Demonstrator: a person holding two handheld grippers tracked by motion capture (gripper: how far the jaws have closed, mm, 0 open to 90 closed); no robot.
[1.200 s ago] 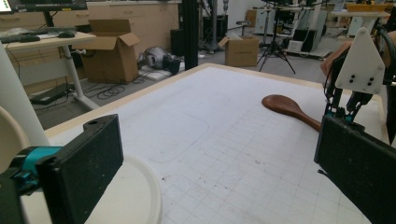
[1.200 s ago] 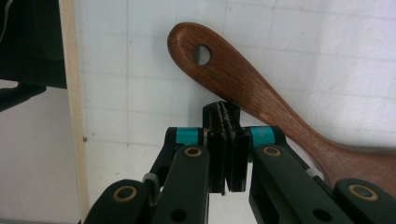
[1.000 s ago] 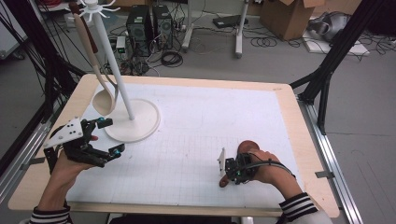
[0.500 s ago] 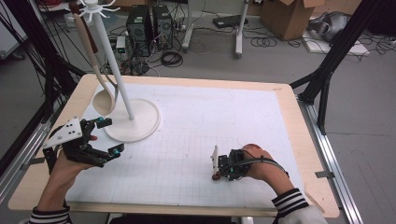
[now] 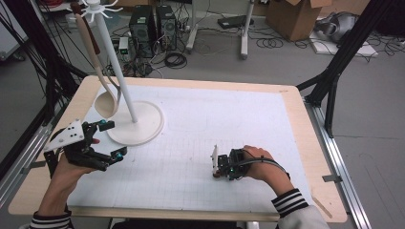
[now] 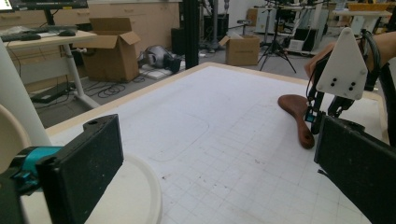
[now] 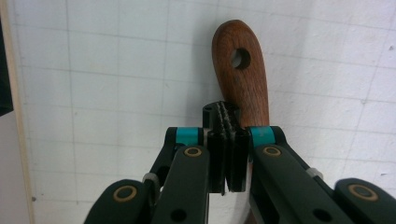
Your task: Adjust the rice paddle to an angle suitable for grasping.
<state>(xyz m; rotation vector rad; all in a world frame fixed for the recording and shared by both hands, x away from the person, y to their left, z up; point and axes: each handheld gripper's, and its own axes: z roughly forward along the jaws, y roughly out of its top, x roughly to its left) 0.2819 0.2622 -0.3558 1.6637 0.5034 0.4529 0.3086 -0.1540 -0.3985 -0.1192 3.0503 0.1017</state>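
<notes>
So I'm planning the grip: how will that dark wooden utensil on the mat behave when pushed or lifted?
The wooden utensil looks like solid wood, so probably stiff. It lies flat on the mat, so it should slide rather than roll. Its smooth handle may slip.

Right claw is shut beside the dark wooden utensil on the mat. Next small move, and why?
Probably open the right claw and shift it sideways so its jaws straddle the dark wooden handle. The jaws are pressed together with nothing between them. The handle lies flat on the mat just beside them, so no grip looks possible yet.
</notes>
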